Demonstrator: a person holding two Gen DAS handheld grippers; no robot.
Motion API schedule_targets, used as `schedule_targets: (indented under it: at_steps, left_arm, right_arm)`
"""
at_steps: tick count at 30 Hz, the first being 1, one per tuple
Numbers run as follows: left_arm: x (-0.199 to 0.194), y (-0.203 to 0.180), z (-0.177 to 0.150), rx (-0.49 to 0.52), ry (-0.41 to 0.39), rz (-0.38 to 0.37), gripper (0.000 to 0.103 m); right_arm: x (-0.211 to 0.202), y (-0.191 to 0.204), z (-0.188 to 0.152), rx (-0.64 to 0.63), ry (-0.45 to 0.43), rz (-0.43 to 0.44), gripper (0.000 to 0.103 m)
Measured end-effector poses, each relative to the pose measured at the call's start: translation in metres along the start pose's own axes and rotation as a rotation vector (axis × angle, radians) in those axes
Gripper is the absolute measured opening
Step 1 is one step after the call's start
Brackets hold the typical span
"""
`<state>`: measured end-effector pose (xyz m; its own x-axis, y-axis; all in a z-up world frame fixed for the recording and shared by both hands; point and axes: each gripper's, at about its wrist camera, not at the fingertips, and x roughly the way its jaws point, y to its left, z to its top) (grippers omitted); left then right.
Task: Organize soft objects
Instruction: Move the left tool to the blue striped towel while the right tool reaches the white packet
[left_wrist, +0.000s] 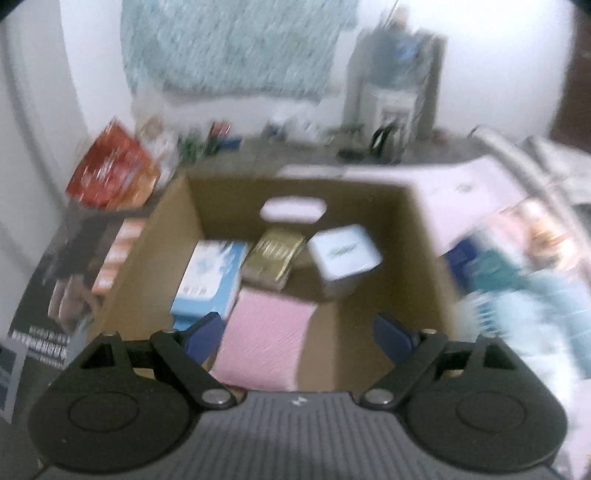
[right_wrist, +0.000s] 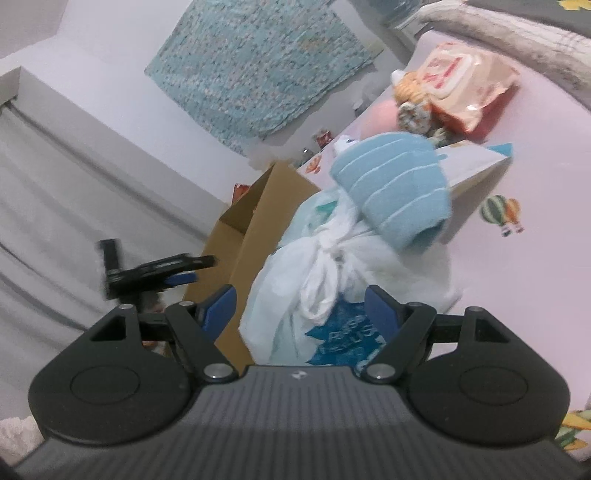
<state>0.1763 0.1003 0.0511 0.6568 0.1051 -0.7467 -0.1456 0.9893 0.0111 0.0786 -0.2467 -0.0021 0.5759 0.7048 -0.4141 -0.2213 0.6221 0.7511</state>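
both grippers were open with nothing pinched. left gripper (left_wrist: 299, 332) hung over the cardboard box (left_wrist: 159, 258), blue pads spread wide, jaws empty; that view was motion-blurred. inside the box: pink pack (left_wrist: 266, 332) flat on the floor nearest me, light blue pack (left_wrist: 210, 273) along the left wall, gold pack (left_wrist: 275, 256) behind it in the middle, pale blue cube pack (left_wrist: 343, 254) tilted on a corner to the right, near the back wall with its handle cutout (left_wrist: 291, 208). red bag (left_wrist: 110, 170) sat outside the box at its far left corner. box stood against the pink bed sheet (left_wrist: 443, 184) on its right.

right gripper (right_wrist: 299, 306) had its jaws apart, pointed at the white plastic bag (right_wrist: 332, 266) with a knotted top and a blue print; pads sat either side of the bag's near end, not pressing on it as far as i could tell. blue striped towel (right_wrist: 395, 188) lay on top of the bag, partly over a white paper bag (right_wrist: 476, 166). peach-coloured pack (right_wrist: 465, 88) further back on the sheet. a small soft toy (right_wrist: 410, 107) sat next to it, too blurred to identify. same cardboard box stood just left of the plastic bag, touching the bed edge. left gripper showed at the left of this view, beside the box. grey curtain (right_wrist: 55, 221) behind it, teal knit hanging (right_wrist: 258, 62) on the wall.
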Motion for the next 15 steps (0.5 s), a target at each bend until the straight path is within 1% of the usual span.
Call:
schedule_targets:
  at_steps: [2,4,7,9,11,15]
  left_arm:
    - [-0.026,-0.013,0.005,0.014,-0.057,-0.047,0.094]
    - [-0.048,-0.031,0.008,0.030,-0.096,-0.091,0.096]
    - [-0.068,-0.066,0.010,0.056,-0.110,-0.162,0.097]
    - [-0.069,-0.091,0.011,0.073,-0.090,-0.206,0.097]
    - [-0.066,-0.118,0.011,0.094,-0.053,-0.252,0.097]
    - [-0.047,-0.166,0.008,0.110,0.024,-0.330,0.096]
  right_arm:
    - [-0.005,-0.006,0.002,0.001,-0.020,-0.007,0.077]
    - [-0.010,-0.011,0.005,-0.008,-0.040,-0.020,0.077]
    - [-0.015,-0.019,0.011,-0.018,-0.059,-0.039,0.077]
    - [-0.017,-0.024,0.015,-0.020,-0.074,-0.043,0.077]
    - [-0.018,-0.029,0.019,-0.030,-0.093,-0.048,0.077]
    - [-0.014,-0.031,0.029,-0.091,-0.129,-0.090,0.077]
